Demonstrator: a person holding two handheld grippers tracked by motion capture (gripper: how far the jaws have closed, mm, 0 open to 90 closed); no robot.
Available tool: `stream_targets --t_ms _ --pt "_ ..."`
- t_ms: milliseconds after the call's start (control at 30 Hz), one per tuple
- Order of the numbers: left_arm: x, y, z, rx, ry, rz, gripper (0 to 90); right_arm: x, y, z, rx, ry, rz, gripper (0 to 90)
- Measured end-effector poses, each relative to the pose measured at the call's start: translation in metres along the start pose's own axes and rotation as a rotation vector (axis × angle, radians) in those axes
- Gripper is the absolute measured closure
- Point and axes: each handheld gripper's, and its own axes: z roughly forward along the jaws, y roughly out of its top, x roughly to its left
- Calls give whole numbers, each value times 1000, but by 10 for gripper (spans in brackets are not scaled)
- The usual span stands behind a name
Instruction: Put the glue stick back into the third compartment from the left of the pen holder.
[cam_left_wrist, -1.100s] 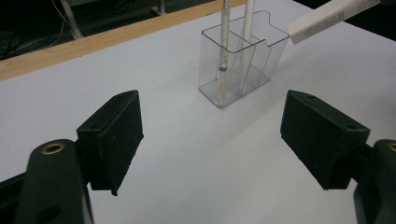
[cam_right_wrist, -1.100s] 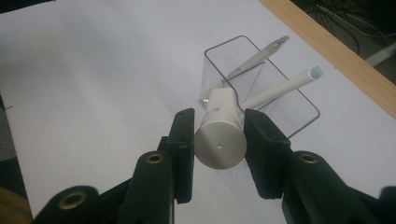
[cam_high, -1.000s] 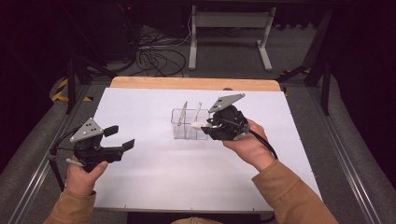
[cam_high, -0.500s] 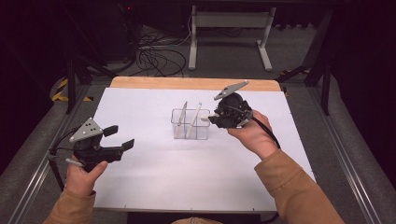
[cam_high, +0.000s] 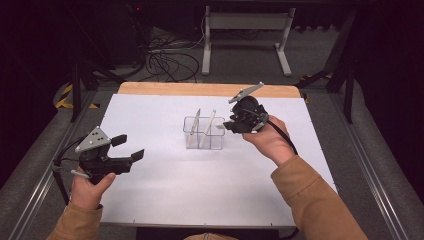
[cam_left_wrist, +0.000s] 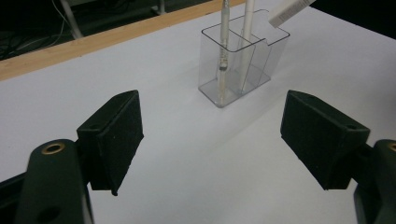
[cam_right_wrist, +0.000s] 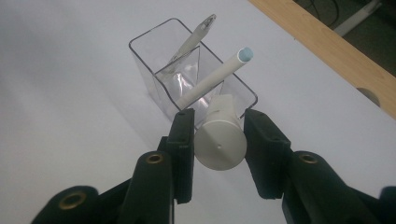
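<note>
There is one clear plastic holder on the table, and it has two parts inside. Two pens stand in it, a silver pen and a white pen. One more white marker is held above it. That makes three writing things. There are two grippers, the left gripper and the right gripper.

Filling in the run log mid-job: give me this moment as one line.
right gripper: shut on white marker, above clear holder | holder: two pens inside | left gripper: open, apart | step: marker not yet in
</note>
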Motion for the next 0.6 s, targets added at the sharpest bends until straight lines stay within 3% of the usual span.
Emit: stream_targets --t_ms 133,200,267,300,600 --pt "0 0 0 0 -1 3 216 0 2 7 10 11 1 652" --pt "0 0 0 1 0 3 215 -1 2 13 16 25 -29 631" --pt "0 0 0 0 -1 3 215 0 2 18 -5 11 -49 466" --pt "0 0 0 -1 0 -1 215 1 2 18 -13 13 -55 435" --pt "0 0 -1 -3 2 5 213 1 -5 4 -122 4 -30 276"
